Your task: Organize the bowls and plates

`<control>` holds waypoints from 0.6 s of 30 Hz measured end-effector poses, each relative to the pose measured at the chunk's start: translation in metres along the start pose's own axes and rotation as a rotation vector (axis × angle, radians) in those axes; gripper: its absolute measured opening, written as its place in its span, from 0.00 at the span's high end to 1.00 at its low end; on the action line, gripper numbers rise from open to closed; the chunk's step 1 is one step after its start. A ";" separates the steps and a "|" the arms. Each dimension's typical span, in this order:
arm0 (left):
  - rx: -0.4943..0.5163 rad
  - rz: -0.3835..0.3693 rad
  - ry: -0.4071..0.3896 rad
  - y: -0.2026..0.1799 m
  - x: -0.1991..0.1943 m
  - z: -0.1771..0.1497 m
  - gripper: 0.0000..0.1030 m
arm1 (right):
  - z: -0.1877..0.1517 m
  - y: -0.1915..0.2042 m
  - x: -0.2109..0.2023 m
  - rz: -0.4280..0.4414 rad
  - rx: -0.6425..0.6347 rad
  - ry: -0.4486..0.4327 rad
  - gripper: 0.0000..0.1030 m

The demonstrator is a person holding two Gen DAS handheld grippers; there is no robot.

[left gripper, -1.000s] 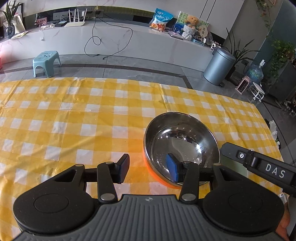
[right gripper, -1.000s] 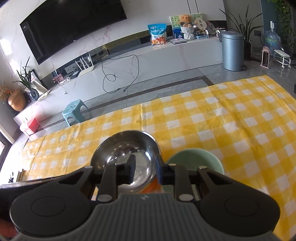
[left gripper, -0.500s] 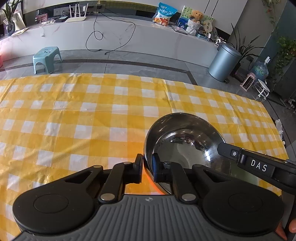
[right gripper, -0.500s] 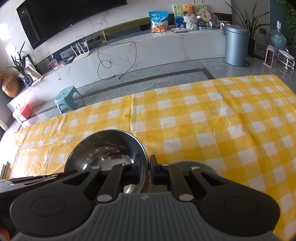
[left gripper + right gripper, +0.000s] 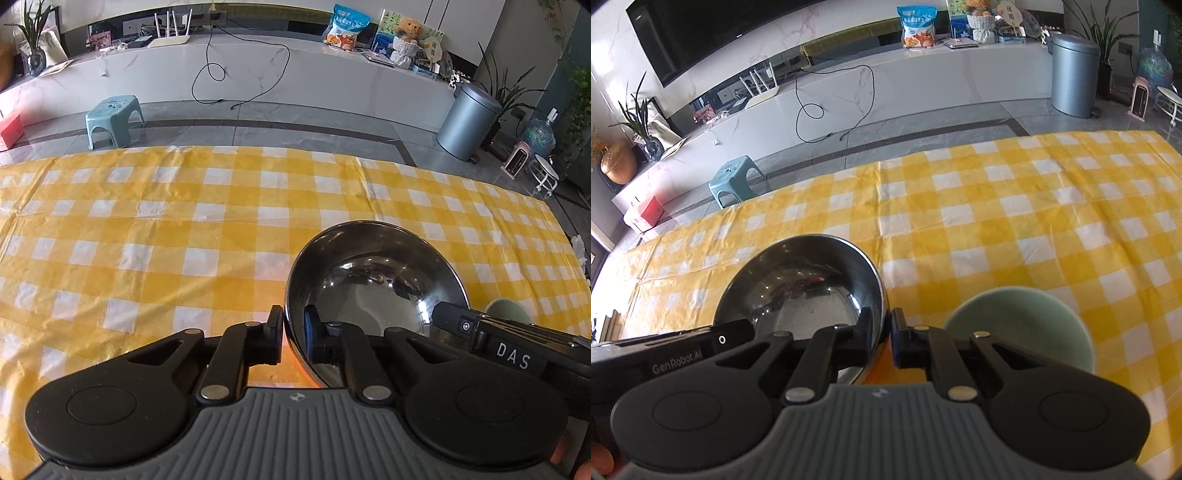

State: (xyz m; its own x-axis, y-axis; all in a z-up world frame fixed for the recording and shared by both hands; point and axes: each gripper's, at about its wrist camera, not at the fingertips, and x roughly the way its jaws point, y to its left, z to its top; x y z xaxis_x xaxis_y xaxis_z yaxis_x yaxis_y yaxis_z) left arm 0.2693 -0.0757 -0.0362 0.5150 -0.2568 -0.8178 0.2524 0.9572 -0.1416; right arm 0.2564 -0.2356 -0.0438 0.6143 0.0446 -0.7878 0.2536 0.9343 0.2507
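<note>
Your L gripper (image 5: 293, 334) is clamped on the steel bowl (image 5: 373, 280) near-left rim; your R gripper (image 5: 888, 338) pinches its right rim. Bowl sits on the yellow check cloth (image 5: 147, 229), near edge. Green bowl (image 5: 1019, 328) just right of it, apart. Cloth to the left and beyond is bare.

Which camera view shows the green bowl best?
The right wrist view: the green bowl shows its rim and inside, on the yellow checked tablecloth right of the steel bowl. The left wrist view shows only a sliver of it behind the right tongs.
</note>
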 end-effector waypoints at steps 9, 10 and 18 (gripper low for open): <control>-0.031 -0.004 -0.045 0.009 -0.034 -0.005 0.93 | -0.007 0.004 -0.024 0.031 0.039 -0.001 0.94; -0.037 -0.005 -0.050 0.011 -0.041 -0.006 0.93 | -0.009 0.005 -0.030 0.038 0.046 -0.003 0.94; -0.066 -0.021 -0.109 0.016 -0.101 -0.030 0.93 | -0.036 0.013 -0.089 0.104 0.099 -0.028 0.94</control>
State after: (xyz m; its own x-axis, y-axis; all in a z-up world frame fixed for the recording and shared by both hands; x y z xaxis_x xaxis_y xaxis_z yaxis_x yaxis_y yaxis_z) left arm 0.1974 -0.0301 0.0274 0.5970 -0.2864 -0.7494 0.2114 0.9573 -0.1974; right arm 0.1780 -0.2146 0.0097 0.6618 0.1284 -0.7386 0.2585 0.8857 0.3856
